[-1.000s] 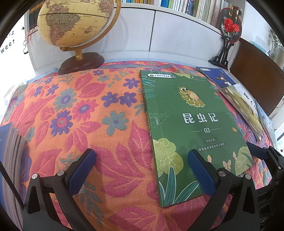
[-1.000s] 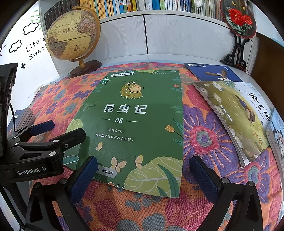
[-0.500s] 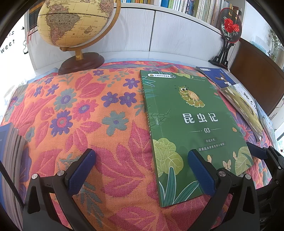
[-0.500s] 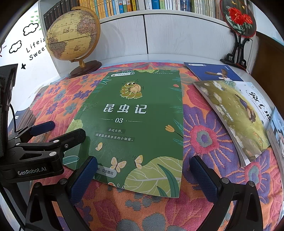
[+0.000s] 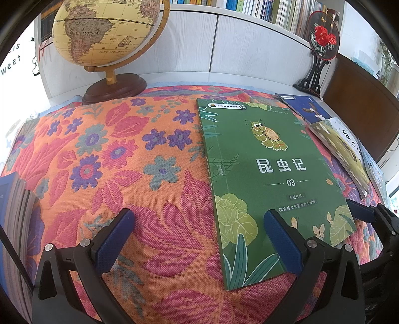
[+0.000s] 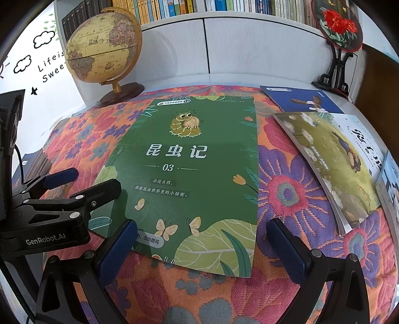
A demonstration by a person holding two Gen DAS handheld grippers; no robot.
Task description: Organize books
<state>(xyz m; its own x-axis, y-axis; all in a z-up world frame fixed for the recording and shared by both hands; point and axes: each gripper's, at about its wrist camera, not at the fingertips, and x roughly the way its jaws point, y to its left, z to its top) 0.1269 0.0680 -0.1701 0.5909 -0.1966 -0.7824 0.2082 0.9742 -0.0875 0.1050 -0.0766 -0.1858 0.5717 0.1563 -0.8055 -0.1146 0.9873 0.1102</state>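
Observation:
A green book (image 5: 269, 179) (image 6: 197, 172) with an insect drawing lies flat on the flowered cloth (image 5: 112, 162). My left gripper (image 5: 199, 224) hangs open over the cloth, its right finger above the book's near left corner. My right gripper (image 6: 202, 236) is open too, straddling the book's near edge. The left gripper (image 6: 82, 184) shows at the left of the right wrist view. A blue book (image 6: 301, 101) and an olive picture book (image 6: 331, 159) lie to the right, the olive one overlapping others.
A globe (image 5: 107, 42) on a wooden stand sits at the back left. A framed red flower ornament (image 6: 336, 22) stands at the back right. Shelved books (image 6: 199, 6) line the wall. A stack of dark books (image 5: 15, 214) sits at the left table edge.

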